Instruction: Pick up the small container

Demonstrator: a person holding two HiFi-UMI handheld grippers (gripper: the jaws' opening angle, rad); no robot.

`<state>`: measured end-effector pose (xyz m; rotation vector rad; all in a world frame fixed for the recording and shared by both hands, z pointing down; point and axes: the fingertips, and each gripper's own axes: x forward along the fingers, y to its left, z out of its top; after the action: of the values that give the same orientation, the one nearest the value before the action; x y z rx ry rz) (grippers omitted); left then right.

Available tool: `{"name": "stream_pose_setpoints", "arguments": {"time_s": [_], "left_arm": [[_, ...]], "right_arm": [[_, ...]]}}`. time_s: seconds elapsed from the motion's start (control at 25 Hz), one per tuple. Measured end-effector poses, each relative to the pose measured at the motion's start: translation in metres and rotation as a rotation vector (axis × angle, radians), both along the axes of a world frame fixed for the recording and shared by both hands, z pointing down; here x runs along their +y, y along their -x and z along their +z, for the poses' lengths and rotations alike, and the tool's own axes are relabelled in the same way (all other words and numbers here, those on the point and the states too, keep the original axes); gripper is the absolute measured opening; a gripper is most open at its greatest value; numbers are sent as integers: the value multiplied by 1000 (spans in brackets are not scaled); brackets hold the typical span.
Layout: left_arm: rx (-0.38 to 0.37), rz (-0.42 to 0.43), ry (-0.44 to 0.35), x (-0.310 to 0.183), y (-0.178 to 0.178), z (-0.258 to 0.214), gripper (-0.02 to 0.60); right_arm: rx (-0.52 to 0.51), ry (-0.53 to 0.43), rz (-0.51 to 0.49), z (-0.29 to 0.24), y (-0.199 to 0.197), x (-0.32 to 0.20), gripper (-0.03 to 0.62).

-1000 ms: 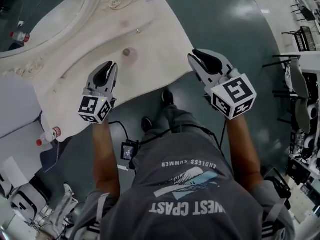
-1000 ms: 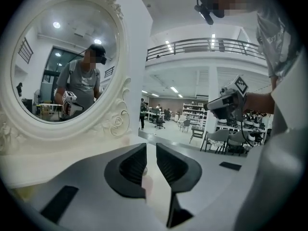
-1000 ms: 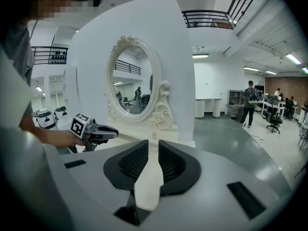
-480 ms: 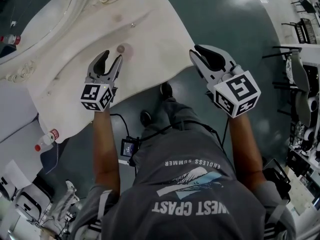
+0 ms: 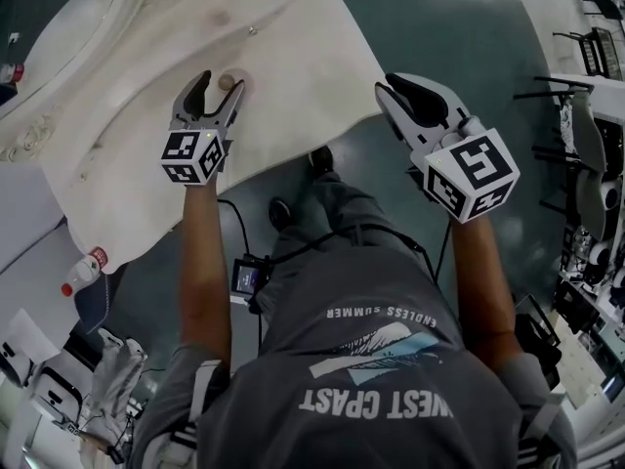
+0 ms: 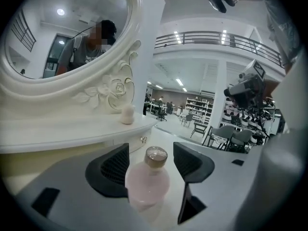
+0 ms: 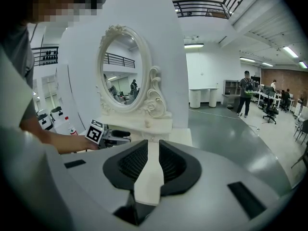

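Note:
The small container (image 6: 148, 179) is a pale pink bottle with a brown cap, standing upright on the white dressing table (image 5: 293, 57). In the head view it shows as a small round cap (image 5: 227, 81) between the left fingers. My left gripper (image 5: 217, 92) (image 6: 151, 160) has its jaws opening wide, one on each side of the bottle, and the pads do not press on it. My right gripper (image 5: 395, 91) (image 7: 153, 153) hovers off the table's right edge above the floor, with its jaws close together and nothing between them.
An oval mirror (image 7: 122, 76) in a carved white frame stands at the back of the table, with a small white knob (image 6: 127, 114) on the shelf below it. A plastic bottle (image 5: 83, 272) lies at lower left. Chairs and desks stand at the right.
My left gripper has moved forward across the table to the container and its jaws have spread from nearly shut to wide apart. The right gripper has hardly moved.

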<state>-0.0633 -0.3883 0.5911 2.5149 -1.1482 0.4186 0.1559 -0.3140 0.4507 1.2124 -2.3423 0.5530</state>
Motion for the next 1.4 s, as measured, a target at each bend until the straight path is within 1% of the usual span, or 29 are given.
{"name": "stream_pose_setpoints", "arguments": {"time_s": [0.12,0.24,0.32,0.4,0.52,0.64,0.76,1.08,1.28,1.4], "left_arm": [[-29,2,-1,-5,-5,11,293],[-70,22,-5,-7,-9,20,286],[-88,33,-13,-9,-12,24,241],[-95,40,-28,-10,-16,23,216],[-138,57,-75,-11,-23,21,168],[-191,76,-100,-10,-24,20,149],[-230,88,-81,-5,-18,20,144],[-212,91,-119,4,-9,-31,143],[-208,75,-144,14,17,-74,143],[-209,66,-159,22,30,-99,143]], "right_arm": [[3,9,7,3,-3,-1,92],[3,16,10,5,-3,-2,92],[3,18,9,6,-3,-4,92],[4,18,7,5,-3,-5,92],[2,14,6,2,-1,-7,92],[-1,7,0,-1,7,-7,92],[-6,-1,-11,-5,18,-5,92],[-22,-34,-27,-20,30,-2,92],[-37,-64,-43,-42,55,1,92],[-42,-84,-52,-55,62,4,92]]}}
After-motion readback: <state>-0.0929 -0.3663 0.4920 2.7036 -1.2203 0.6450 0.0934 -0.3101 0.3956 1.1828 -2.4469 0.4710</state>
